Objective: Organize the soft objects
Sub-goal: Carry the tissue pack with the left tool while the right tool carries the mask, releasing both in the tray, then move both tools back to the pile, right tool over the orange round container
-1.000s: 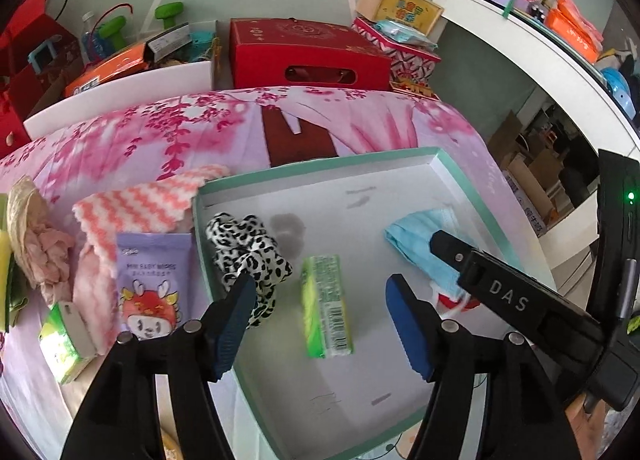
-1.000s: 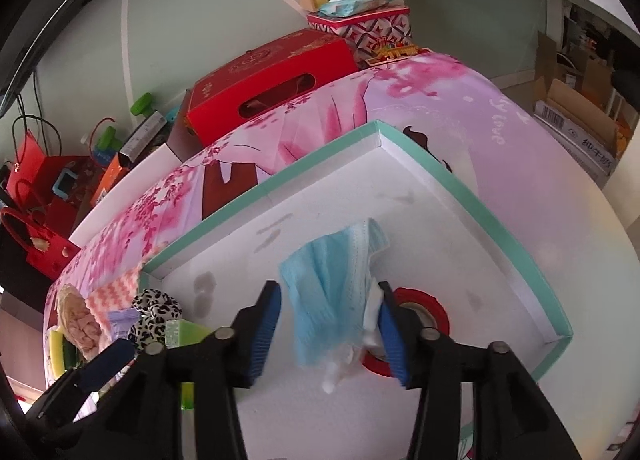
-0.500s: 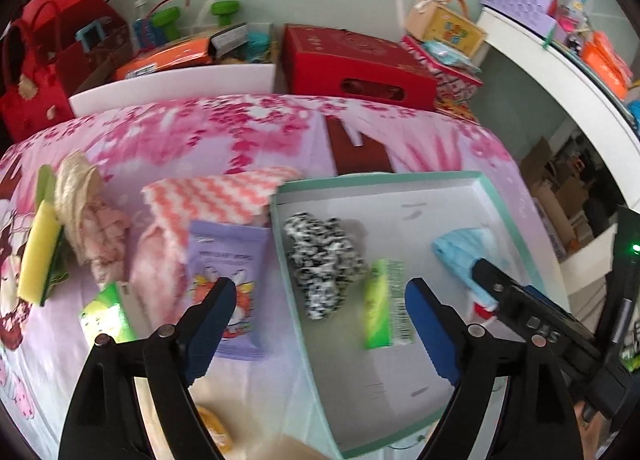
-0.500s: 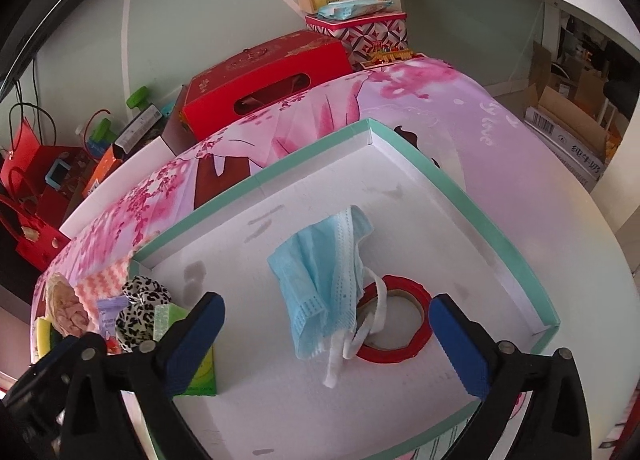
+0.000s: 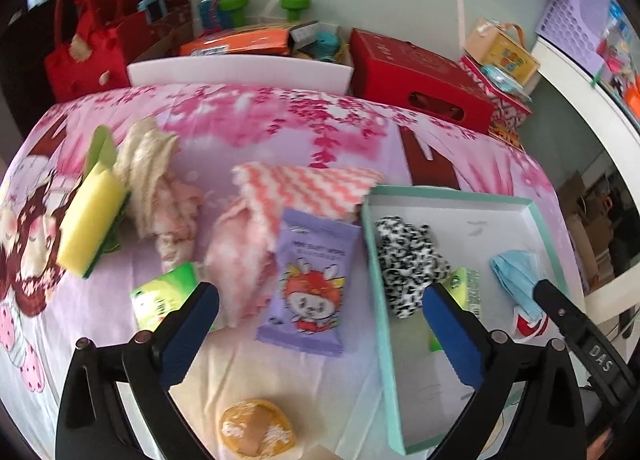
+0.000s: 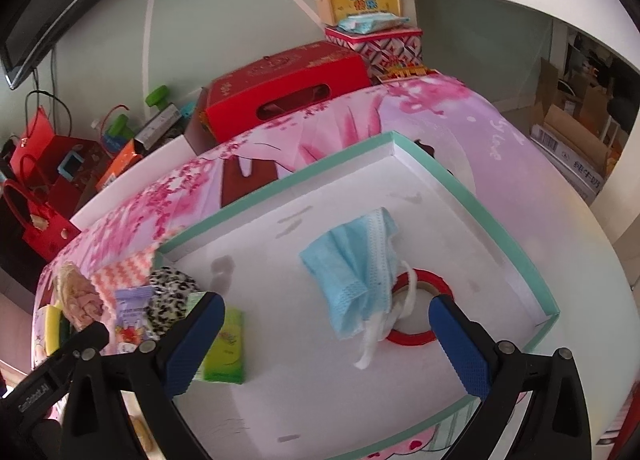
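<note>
A shallow white tray with a teal rim (image 5: 374, 260) (image 6: 472, 196) lies on the pink cloth. In it are a leopard-print scrunchie (image 5: 408, 260) (image 6: 170, 296), a green tissue pack (image 5: 466, 292) (image 6: 226, 344), and a blue face mask (image 6: 354, 268) (image 5: 516, 276) draped over a red tape roll (image 6: 424, 282). My left gripper (image 5: 320, 324) hangs above a purple wipes packet (image 5: 310, 280), jaws still opening with nothing between them. My right gripper (image 6: 326, 336) stands open just in front of the mask, not touching it.
Left of the tray lie a pink zigzag cloth (image 5: 304, 188), crumpled pink and cream fabric (image 5: 160, 188), a yellow sponge (image 5: 90, 220), a second green pack (image 5: 164, 296) and an orange wrapped thing (image 5: 256, 432). Red boxes (image 5: 416, 80) and bags stand behind the table.
The right gripper let go of the blue mask, which now lies over the tape roll, and backed off a little. The left gripper opened wider and swung left from the tray to above the purple packet.
</note>
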`<control>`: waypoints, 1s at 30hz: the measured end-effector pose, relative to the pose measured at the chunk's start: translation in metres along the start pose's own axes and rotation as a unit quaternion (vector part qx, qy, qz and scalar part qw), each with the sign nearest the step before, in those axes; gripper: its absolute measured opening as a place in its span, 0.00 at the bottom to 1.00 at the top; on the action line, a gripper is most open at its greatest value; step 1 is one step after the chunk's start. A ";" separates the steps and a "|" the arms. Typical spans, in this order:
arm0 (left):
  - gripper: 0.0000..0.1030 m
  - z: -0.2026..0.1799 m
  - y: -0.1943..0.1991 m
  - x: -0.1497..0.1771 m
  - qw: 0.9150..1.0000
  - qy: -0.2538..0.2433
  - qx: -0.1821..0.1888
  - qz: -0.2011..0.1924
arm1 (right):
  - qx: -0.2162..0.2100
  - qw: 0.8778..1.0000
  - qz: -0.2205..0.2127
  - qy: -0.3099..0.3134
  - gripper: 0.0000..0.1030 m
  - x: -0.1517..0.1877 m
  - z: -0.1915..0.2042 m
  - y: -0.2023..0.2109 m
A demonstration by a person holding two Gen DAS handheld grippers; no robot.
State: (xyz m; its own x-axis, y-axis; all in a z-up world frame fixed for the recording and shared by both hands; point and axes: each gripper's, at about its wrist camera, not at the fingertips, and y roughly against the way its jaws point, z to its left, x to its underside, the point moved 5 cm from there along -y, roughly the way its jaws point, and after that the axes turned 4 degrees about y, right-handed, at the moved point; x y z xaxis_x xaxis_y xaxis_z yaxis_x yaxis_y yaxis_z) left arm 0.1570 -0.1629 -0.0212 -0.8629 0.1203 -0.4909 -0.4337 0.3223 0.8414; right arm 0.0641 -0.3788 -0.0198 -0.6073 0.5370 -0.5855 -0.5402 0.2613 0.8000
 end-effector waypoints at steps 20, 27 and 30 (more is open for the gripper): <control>0.99 0.111 0.057 -0.008 0.991 0.091 -0.069 -0.069 | -0.096 0.993 -0.028 0.067 1.00 0.016 0.103 0.042; 0.99 0.143 0.054 0.006 0.988 0.118 -0.081 -0.050 | -0.119 0.987 -0.003 0.110 1.00 0.035 0.140 0.039; 0.99 0.150 0.052 0.013 0.988 0.132 -0.076 -0.037 | -0.130 0.983 0.008 0.126 1.00 0.046 0.154 0.037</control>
State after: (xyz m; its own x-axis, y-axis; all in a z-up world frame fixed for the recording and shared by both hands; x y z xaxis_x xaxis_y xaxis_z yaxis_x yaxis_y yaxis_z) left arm 0.1619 -0.0040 -0.0176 -0.8566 -0.1533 -0.4927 -0.5142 0.1747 0.8397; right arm 0.1062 -0.2211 0.0033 -0.7245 0.3141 -0.6136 -0.6405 0.0222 0.7676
